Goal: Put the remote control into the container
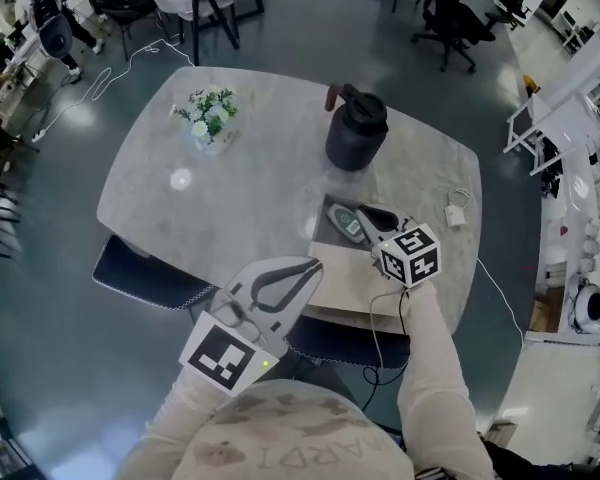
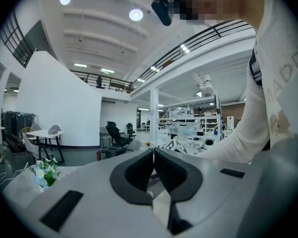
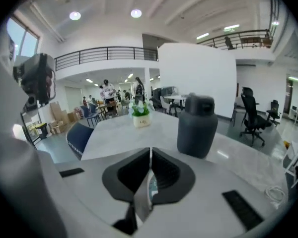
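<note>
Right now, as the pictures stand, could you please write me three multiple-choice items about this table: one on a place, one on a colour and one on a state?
1. In the head view, where do the flowers stand from the jug?
A. to its left
B. to its right
C. on top of it

2. What colour is the jug?
A. white
B. dark grey
C. yellow

3. How do the jaws of the left claw stand?
A. wide apart
B. together, with nothing between them
C. closed on a flower

Answers:
1 A: in the head view the flowers are nearer the table's left side.
2 B: its body and lid are dark in both views.
3 B: the left gripper view shows the pads meeting.
</note>
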`<control>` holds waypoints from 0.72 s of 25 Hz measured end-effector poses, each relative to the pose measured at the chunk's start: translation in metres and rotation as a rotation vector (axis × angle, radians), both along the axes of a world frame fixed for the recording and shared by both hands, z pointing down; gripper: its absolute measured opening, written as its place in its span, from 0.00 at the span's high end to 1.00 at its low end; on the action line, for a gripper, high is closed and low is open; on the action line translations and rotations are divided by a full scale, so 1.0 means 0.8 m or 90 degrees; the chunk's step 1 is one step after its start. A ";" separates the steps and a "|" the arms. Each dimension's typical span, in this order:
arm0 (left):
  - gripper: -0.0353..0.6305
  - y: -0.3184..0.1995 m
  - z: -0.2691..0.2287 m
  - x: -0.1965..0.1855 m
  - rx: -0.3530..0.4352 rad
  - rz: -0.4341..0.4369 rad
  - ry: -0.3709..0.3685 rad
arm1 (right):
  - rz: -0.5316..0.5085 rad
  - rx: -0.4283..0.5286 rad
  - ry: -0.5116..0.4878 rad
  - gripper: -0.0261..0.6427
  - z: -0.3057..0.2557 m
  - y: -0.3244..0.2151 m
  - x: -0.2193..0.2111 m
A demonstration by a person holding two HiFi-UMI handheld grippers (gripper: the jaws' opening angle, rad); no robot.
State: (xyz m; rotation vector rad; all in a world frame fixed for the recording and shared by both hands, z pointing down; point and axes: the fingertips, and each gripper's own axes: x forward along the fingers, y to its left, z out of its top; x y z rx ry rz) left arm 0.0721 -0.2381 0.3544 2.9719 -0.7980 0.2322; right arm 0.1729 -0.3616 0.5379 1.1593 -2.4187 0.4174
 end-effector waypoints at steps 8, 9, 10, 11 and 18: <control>0.92 0.020 -0.023 0.028 0.018 0.022 0.025 | 0.070 0.183 -0.136 0.92 -0.182 0.102 -0.016; 0.92 0.024 -0.027 0.032 0.023 0.025 0.028 | 0.073 0.199 -0.141 0.92 -0.198 0.118 -0.016; 0.92 0.029 -0.031 0.036 0.027 0.028 0.031 | 0.075 0.213 -0.141 0.92 -0.213 0.133 -0.016; 0.92 0.033 -0.035 0.039 0.031 0.031 0.035 | 0.079 0.227 -0.138 0.92 -0.225 0.147 -0.015; 0.92 0.070 -0.049 0.057 0.052 0.046 0.051 | 0.115 0.279 -0.129 0.92 -0.266 0.223 -0.012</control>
